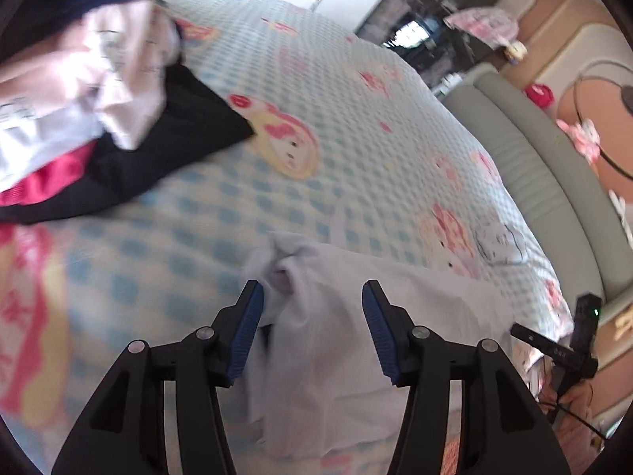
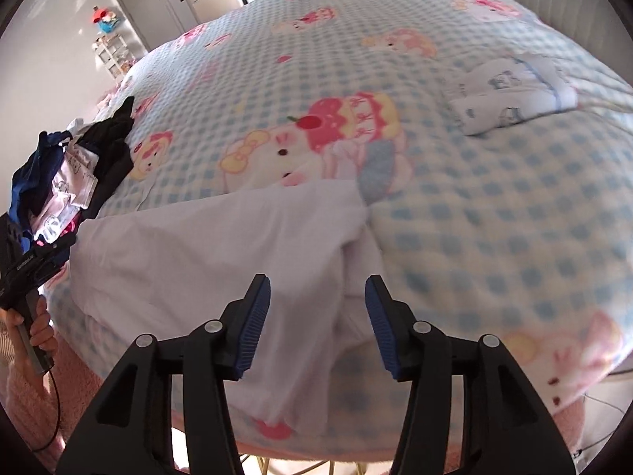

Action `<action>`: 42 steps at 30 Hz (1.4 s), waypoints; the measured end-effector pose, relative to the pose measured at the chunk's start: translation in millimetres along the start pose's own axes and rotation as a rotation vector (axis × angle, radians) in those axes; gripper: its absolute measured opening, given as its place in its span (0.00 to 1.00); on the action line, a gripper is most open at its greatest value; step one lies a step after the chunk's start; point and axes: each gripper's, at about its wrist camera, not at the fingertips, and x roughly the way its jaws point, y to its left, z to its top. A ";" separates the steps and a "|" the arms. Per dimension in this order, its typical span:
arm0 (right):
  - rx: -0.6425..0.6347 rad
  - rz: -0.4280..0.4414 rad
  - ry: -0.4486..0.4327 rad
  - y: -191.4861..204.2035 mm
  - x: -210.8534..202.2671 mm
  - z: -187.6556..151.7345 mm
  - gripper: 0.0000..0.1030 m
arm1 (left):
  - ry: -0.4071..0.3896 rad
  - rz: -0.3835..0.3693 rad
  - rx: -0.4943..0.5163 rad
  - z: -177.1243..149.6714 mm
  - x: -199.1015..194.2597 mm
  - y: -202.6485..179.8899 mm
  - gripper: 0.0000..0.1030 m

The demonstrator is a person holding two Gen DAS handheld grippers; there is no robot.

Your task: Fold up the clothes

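Note:
A white garment [image 2: 205,245] lies spread along the near edge of the bed; in the left wrist view its bunched end [image 1: 316,316] sits between my fingers. My left gripper [image 1: 312,297] is open, its blue pads on either side of the bunched cloth. My right gripper [image 2: 317,297] is open just above the garment's other end, where a fold runs up between the pads. A folded white printed garment [image 2: 510,91] lies on the bed at the far right; it also shows in the left wrist view [image 1: 500,241].
A heap of unfolded clothes [image 1: 99,111], dark blue, pink-white, red and black, lies on the bed's left side and shows in the right wrist view [image 2: 67,174]. The blue-checked cartoon blanket [image 2: 494,217] covers the bed. A padded headboard [image 1: 534,166] runs along the far side.

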 end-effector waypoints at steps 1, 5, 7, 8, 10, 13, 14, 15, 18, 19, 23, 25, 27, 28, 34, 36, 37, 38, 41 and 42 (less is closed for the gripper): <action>-0.002 0.012 0.019 2.5 8.8 0.3 0.50 | 0.008 0.030 0.037 0.6 7.3 -5.4 0.26; -0.034 -0.036 0.060 10.3 34.8 -3.9 0.50 | -0.005 0.068 0.091 15.3 10.5 -16.8 0.09; -0.052 -0.036 0.030 12.8 31.1 -5.8 0.50 | -0.020 0.080 0.102 25.6 8.4 -17.9 0.09; -0.050 -0.038 0.025 11.6 29.6 -6.2 0.50 | -0.005 0.110 0.085 28.0 12.1 -12.9 0.14; -0.047 -0.041 0.013 9.1 26.6 -7.0 0.50 | 0.097 0.189 0.021 26.7 30.3 5.5 0.22; 0.023 -0.006 -0.026 -4.2 9.3 -8.6 0.50 | 0.099 0.219 -0.045 12.3 18.4 13.3 0.32; 0.050 0.002 -0.048 -9.2 0.6 -9.6 0.50 | 0.050 0.250 -0.039 7.2 3.4 7.9 0.43; 0.076 0.005 -0.071 -15.5 -8.5 -11.3 0.50 | 0.003 0.281 -0.033 2.3 -11.2 2.3 0.52; 0.157 -0.022 -0.144 -42.2 -35.5 -21.2 0.50 | -0.074 0.305 0.006 -10.3 -36.6 -24.1 0.52; 0.183 -0.024 -0.147 -51.6 -37.2 -23.6 0.50 | -0.072 0.271 0.040 -14.7 -38.6 -39.5 0.52; 0.254 -0.032 -0.112 -80.8 -31.0 -32.3 0.50 | 0.052 0.035 0.194 -34.0 -7.9 -118.3 0.50; 0.272 0.009 -0.127 -85.1 -30.3 -36.6 0.50 | 0.130 -0.055 0.276 -45.5 19.6 -162.9 0.50; 0.280 0.038 -0.139 -84.2 -29.2 -39.2 0.49 | 0.186 -0.089 0.354 -56.6 42.4 -199.8 0.50; 0.280 0.041 -0.138 -83.1 -28.6 -40.2 0.49 | 0.209 -0.102 0.397 -63.2 56.0 -221.4 0.50; 0.262 0.078 -0.121 -75.9 -23.9 -51.5 0.49 | 0.304 -0.168 0.414 -80.4 100.7 -284.2 0.50; 0.259 0.093 -0.122 -75.9 -23.5 -55.9 0.49 | 0.332 -0.168 0.401 -87.2 109.7 -289.7 0.50; 0.258 0.099 -0.122 -76.8 -23.3 -57.5 0.49 | 0.344 -0.164 0.399 -90.3 113.6 -291.8 0.49; 0.262 0.100 -0.126 -79.8 -23.4 -57.3 0.49 | 0.348 -0.150 0.405 -93.2 116.5 -293.1 0.39; 0.282 0.105 -0.148 -88.0 -24.6 -50.9 0.49 | 0.334 -0.060 0.449 -101.4 121.8 -293.6 0.05; 0.286 0.107 -0.156 -90.1 -24.7 -48.1 0.49 | 0.326 -0.065 0.436 -99.7 118.3 -289.6 0.03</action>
